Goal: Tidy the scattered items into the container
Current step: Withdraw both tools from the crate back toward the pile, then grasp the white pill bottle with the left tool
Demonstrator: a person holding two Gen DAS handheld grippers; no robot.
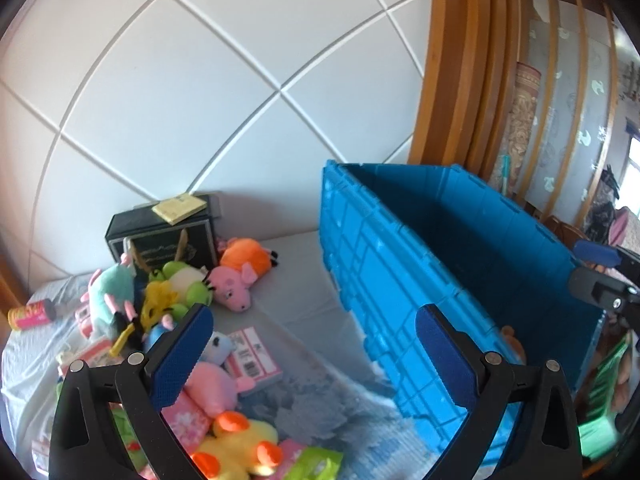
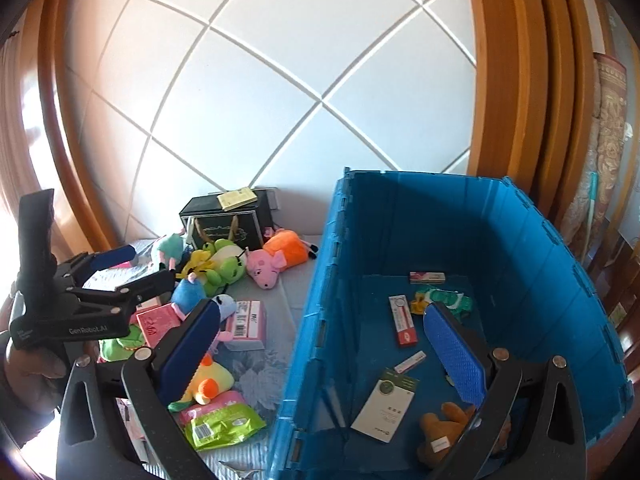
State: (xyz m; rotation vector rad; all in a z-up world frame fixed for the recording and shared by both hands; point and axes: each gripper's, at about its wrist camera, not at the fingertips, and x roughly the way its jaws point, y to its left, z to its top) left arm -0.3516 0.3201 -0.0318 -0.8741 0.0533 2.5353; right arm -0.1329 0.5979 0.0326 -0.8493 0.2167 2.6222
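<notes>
White quilted wall panels and a wooden frame back a bed covered in pale grey cloth, where the scattered items lie to the left of the blue crate (image 2: 520, 240). You have a few things in the crate already: a white box (image 2: 382, 410), a red-and-white box (image 2: 403, 320), a brown plush (image 2: 444, 426).

Your left gripper (image 1: 316, 344) hangs over the pile with its jaws spread wide and empty. Your right gripper (image 2: 332, 348) sits above the crate's near wall, jaws likewise apart and holding nothing.

The yellow duck plush (image 1: 236, 446) lies closest below the left jaws. It looks light and soft, so it should squash under pressure; pinch it across the fat of the body, not a floppy orange foot. The pink pig plush (image 1: 234, 286) would likely handle the same way. The green foil packet (image 2: 224, 426) looks thin and slick; take it by an edge, and expect it to slide. The pink carton (image 2: 250, 322) looks stiff, so grip across its narrow sides.
</notes>
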